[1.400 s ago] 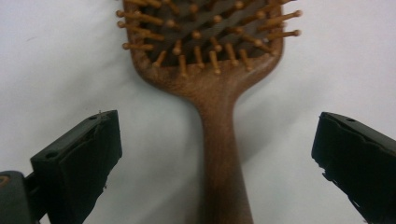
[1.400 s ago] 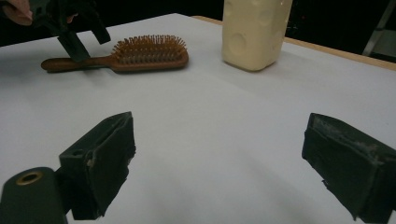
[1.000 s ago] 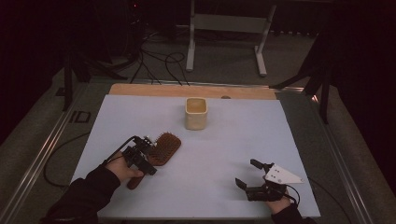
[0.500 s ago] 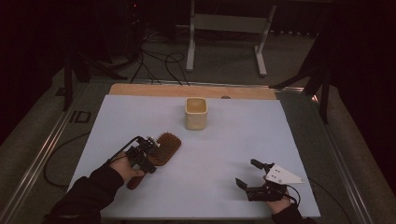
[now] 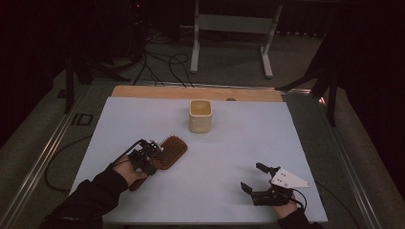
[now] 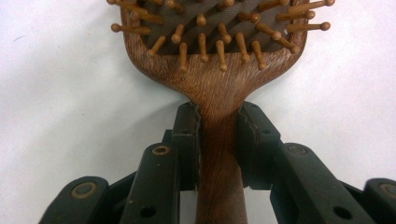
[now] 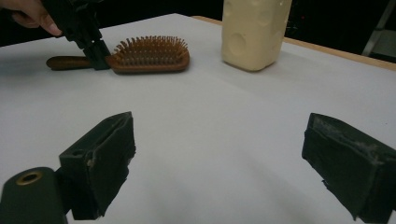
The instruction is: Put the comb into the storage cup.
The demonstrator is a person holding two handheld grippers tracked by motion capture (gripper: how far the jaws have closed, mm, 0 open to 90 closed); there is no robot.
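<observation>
Left claw [image 6: 218, 135], jaws just closing, clamps the wooden hairbrush [image 5: 168, 151] at its neck, low over the tabletop [image 5: 286, 143], left of centre. Right claw [image 5: 253, 177] rests near the front edge, jaws apart, bare sheet around it. Cream cup [image 5: 200, 115] stands well apart. Brush handle end hidden under the left hand [image 5: 130, 172].
</observation>
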